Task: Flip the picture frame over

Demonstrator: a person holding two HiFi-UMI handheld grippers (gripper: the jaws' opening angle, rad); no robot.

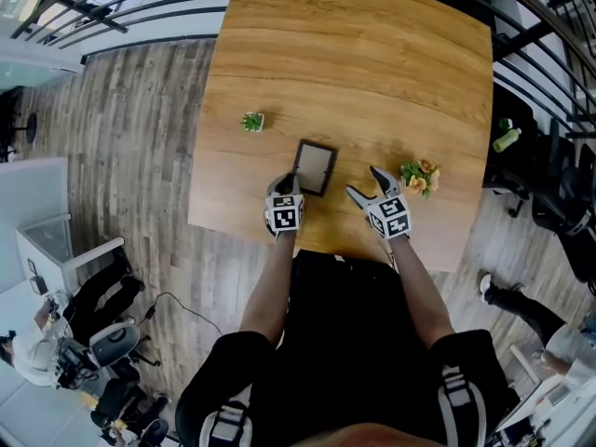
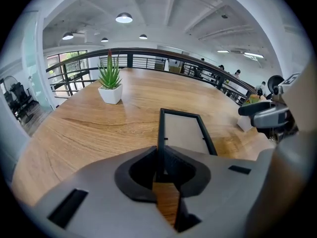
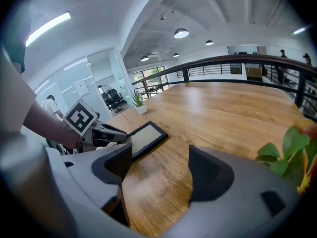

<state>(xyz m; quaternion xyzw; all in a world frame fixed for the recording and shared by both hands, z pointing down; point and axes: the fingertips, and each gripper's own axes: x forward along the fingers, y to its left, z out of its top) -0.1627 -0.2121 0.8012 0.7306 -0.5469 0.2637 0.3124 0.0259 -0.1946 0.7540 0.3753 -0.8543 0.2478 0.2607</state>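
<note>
Left gripper view: my left tool (image 2: 161,165) pinches picture frame (image 2: 183,131) rim — likely light, rigid, slippery, fragile; right tool (image 3: 161,171) wide, empty.

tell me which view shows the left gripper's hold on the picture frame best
Left gripper view: the left gripper pinches the picture frame by its rim, close up. In the head view the gripper's body hides the grip; the right gripper view shows it small, side-on.

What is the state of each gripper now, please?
Left gripper: closed on the near edge of the picture frame.
Right gripper: open, holding nothing.
</note>
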